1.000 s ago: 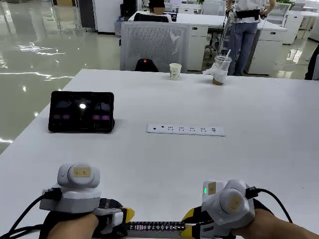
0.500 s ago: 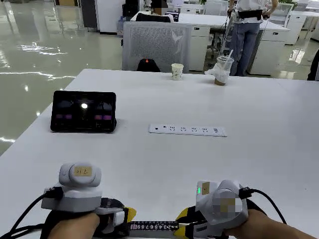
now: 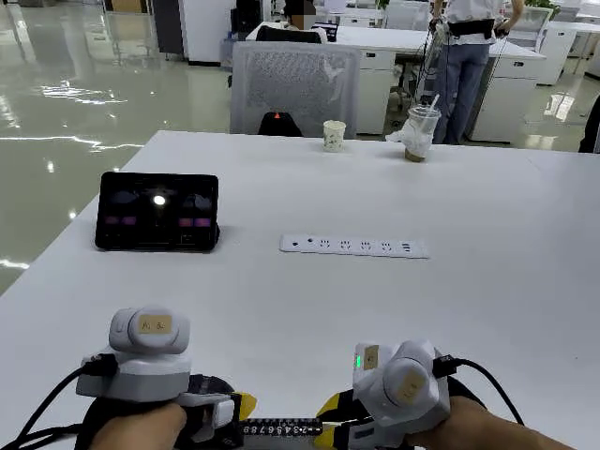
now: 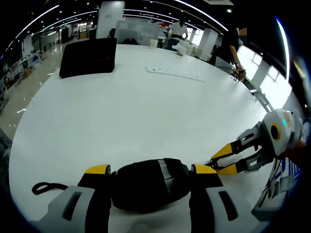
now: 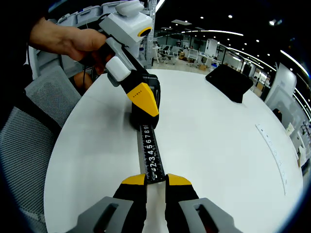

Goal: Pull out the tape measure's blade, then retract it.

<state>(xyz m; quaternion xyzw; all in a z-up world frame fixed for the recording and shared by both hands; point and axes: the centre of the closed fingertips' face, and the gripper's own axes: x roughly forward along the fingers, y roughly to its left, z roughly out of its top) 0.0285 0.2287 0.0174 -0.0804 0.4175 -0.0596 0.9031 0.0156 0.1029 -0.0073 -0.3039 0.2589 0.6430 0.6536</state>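
Note:
The black tape measure case (image 4: 150, 184) sits between the yellow-tipped jaws of my left gripper (image 4: 151, 170), which is shut on it at the table's near edge (image 3: 225, 412). Its dark numbered blade (image 5: 149, 155) runs out a short way over the white table to my right gripper (image 5: 155, 180), which is shut on the blade's end. In the head view the blade (image 3: 277, 429) spans the small gap between the two grippers, with my right gripper (image 3: 328, 427) close beside the left. The case (image 5: 148, 92) is partly hidden behind the left gripper's yellow finger (image 5: 144, 99).
A dark tablet (image 3: 157, 211) stands at the left of the white table (image 3: 469, 309). A white power strip (image 3: 354, 246) lies mid-table, with a paper cup (image 3: 333, 134) and a plastic cup (image 3: 418, 131) at the far edge. Behind them are a grey chair (image 3: 292, 89) and a standing person (image 3: 464, 56).
My right gripper has moved left toward the left gripper, still shut on the blade's end, and the exposed blade has become shorter. The left gripper has stayed put.

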